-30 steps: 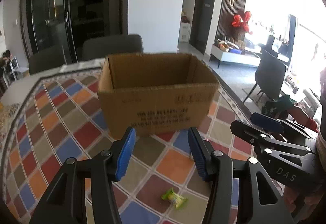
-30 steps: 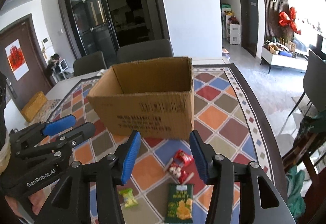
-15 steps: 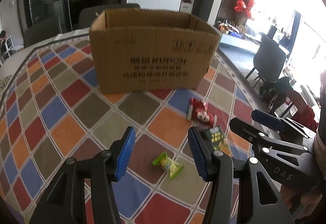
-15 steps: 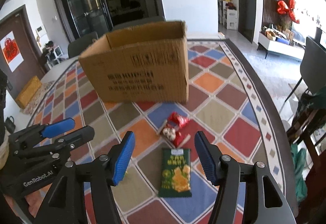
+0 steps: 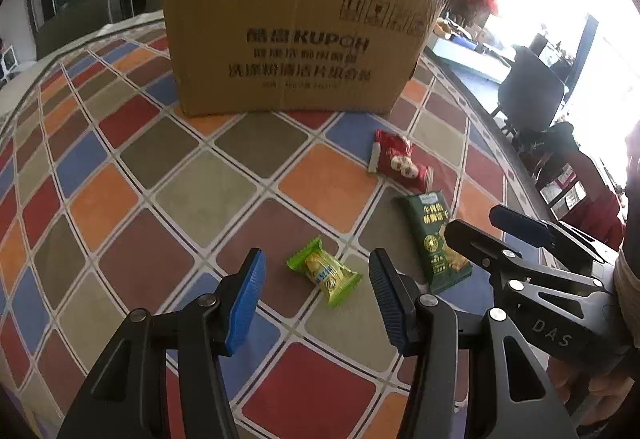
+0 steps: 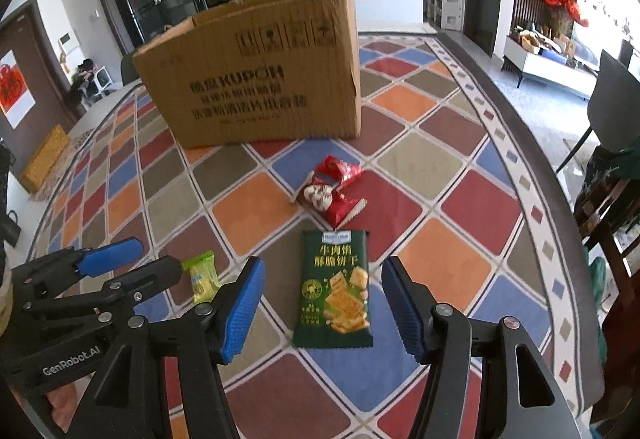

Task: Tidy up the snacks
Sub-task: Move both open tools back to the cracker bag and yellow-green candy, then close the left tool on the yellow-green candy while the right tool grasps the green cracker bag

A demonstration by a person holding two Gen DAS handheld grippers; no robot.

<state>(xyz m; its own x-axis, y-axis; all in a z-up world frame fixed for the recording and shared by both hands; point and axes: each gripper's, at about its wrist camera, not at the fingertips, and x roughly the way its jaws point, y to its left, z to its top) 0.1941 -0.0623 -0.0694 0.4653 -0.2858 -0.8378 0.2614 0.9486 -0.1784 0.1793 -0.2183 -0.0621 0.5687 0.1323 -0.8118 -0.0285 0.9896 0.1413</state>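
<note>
Three snacks are lying on the checkered tablecloth [image 5: 168,195] in front of the cardboard box [image 5: 292,35], and none is in it yet.

Through the left wrist camera, I am holding my left gripper [image 5: 318,293] with its jaws apart and nothing between the pads, hanging over the small green candy [image 5: 324,271]. That candy is sitting just ahead of the fingertips, crosswise to them. I am judging it as very light, with a puffy, crinkly wrapper that will give and slide under the pads, so I am planning to pinch across its plump middle rather than the flat crimped ends. Further right, the dark green cracker packet [image 5: 436,235] and the red packet [image 5: 400,161] are lying nearer the box, and my right gripper [image 5: 480,227] is showing at the edge.

Through the right wrist camera, my right gripper [image 6: 324,303] is standing open and empty, its jaws having just been widening, with the cracker packet [image 6: 334,291] lying flat and lengthwise in the gap ahead. I am guessing it is light, slick foil with brittle crackers inside, so I am aiming to close gently across its narrow width near the middle, not at the seal. The red packet [image 6: 334,191] is lying beyond it, crumpled, close to the box [image 6: 256,79]. The candy [image 6: 202,275] is peeking out beside my left gripper [image 6: 136,259].
</note>
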